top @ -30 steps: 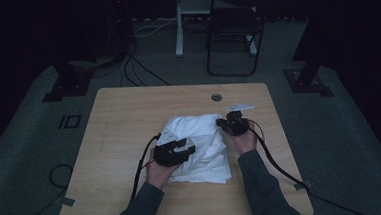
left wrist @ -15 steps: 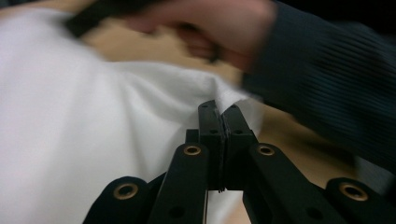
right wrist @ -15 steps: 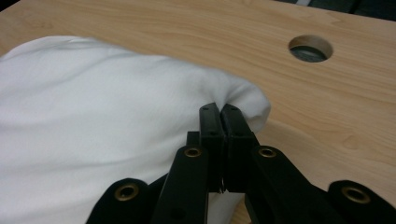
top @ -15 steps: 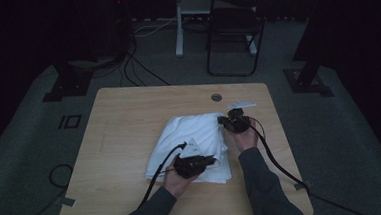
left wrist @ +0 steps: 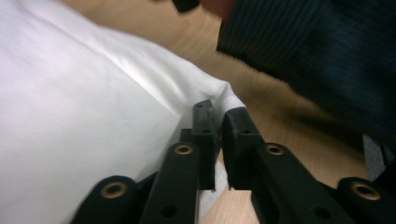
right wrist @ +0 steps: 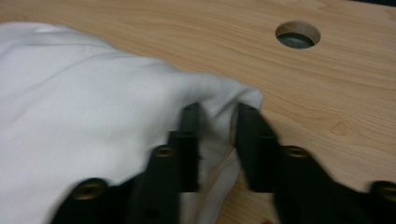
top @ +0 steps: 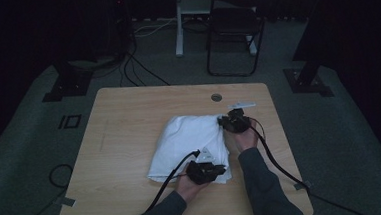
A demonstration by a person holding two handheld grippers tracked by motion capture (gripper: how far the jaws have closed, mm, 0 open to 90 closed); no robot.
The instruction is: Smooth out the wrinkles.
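A folded white cloth lies on the wooden table, right of its middle. My left gripper sits at the cloth's near right corner. In the left gripper view the left gripper has its jaws almost together, pinching the cloth edge; they have just opened a little. My right gripper is at the far right corner. In the right gripper view the right gripper has just been opening, and a bunch of cloth sits loosely between its parted jaws.
A round cable hole is in the table behind the cloth. A small white scrap lies near the right gripper. A folding chair and stand bases sit on the floor beyond. The person's dark sleeve is close to the left gripper.
My left gripper moved from the cloth's left middle to its near right corner and closed there. The right gripper kept its place and parted its jaws.
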